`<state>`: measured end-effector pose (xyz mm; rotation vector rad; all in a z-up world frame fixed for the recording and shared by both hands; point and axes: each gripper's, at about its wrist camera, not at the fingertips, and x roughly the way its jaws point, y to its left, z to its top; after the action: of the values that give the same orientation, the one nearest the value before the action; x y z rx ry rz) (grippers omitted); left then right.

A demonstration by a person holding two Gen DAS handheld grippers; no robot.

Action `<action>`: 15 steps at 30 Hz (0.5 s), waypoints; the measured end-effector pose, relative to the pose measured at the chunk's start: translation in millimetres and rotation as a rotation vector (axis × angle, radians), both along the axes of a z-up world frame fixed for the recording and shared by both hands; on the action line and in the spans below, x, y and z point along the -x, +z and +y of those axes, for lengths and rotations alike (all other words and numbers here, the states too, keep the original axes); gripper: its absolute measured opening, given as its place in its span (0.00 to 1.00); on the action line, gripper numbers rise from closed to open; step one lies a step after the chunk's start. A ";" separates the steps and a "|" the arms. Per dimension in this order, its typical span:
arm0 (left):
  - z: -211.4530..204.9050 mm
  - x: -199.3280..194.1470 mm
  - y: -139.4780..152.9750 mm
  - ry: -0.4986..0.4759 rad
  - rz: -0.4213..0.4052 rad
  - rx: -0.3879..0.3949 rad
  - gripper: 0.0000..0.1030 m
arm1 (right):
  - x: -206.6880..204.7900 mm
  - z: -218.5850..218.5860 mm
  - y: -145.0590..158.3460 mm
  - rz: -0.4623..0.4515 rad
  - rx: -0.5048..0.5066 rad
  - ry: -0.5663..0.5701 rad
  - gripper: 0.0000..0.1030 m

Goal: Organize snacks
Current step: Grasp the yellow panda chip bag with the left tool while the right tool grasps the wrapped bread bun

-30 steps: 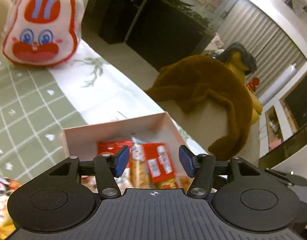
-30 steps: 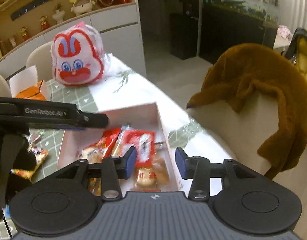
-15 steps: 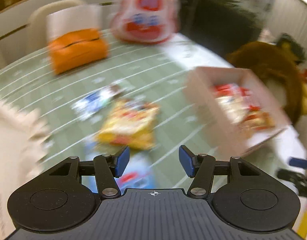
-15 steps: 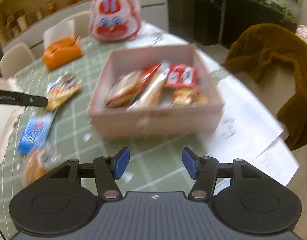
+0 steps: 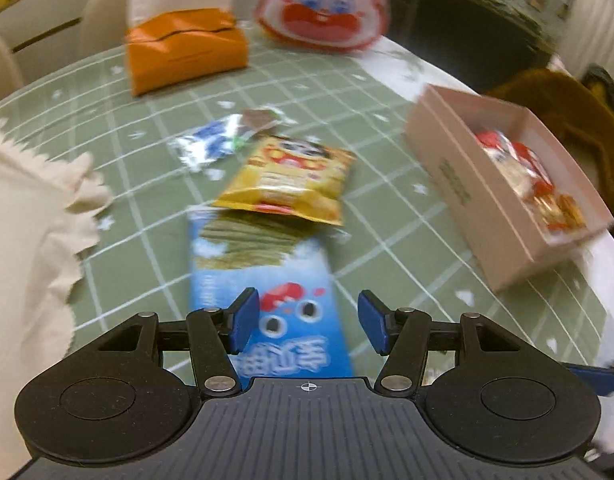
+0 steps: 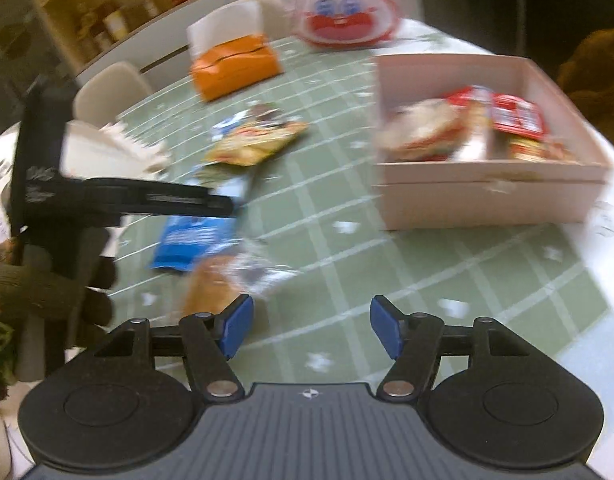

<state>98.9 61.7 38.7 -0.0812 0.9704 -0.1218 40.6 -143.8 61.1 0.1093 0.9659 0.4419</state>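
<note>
A pink box [image 5: 483, 204] [image 6: 491, 196] holding several red snack packs stands on the green checked tablecloth [image 5: 387, 216]. A blue snack pack [image 5: 267, 280] [image 6: 191, 240] lies flat, partly under a yellow pack [image 5: 291, 180] [image 6: 255, 142]. Beyond them lies a clear blue-and-brown wrapper [image 5: 223, 136]. My left gripper [image 5: 305, 322] hovers open above the blue pack's near end, not pressing it. My right gripper [image 6: 309, 330] hangs over bare cloth with its jaws opening and nothing between them. A clear-wrapped bread bun [image 6: 223, 284] lies just beyond its left finger.
An orange tissue pouch [image 5: 183, 48] [image 6: 235, 66] and a rabbit-face bag [image 5: 327, 4] [image 6: 343, 12] sit at the far side. A cream frilled cloth [image 5: 31, 220] lies at left. A brown garment [image 5: 567, 120] drapes a chair behind the box. A gloved hand [image 6: 47, 280] holds the left gripper.
Both grippers have drawn back from over the pink box and swung left and down toward the loose snacks. The right jaws have widened. The left now sits over the blue pack.
</note>
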 end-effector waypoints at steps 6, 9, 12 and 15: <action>18.2 2.6 14.9 0.069 -0.031 0.121 0.44 | -12.7 61.7 -13.2 0.011 0.032 0.114 0.69; 36.3 -6.9 33.9 0.170 -0.126 0.177 0.44 | -14.0 73.1 -14.4 -0.025 0.058 0.116 0.70; 54.1 -36.3 44.2 0.239 -0.176 0.247 0.44 | -10.3 63.8 -14.5 -0.036 0.078 0.121 0.70; 57.8 -82.1 40.2 0.206 -0.139 0.163 0.44 | -3.0 35.4 -16.2 -0.047 0.104 0.093 0.70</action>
<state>181.0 119.5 78.8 -0.3173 0.8068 -0.0161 43.7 -108.4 44.9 -0.0399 0.9484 0.4769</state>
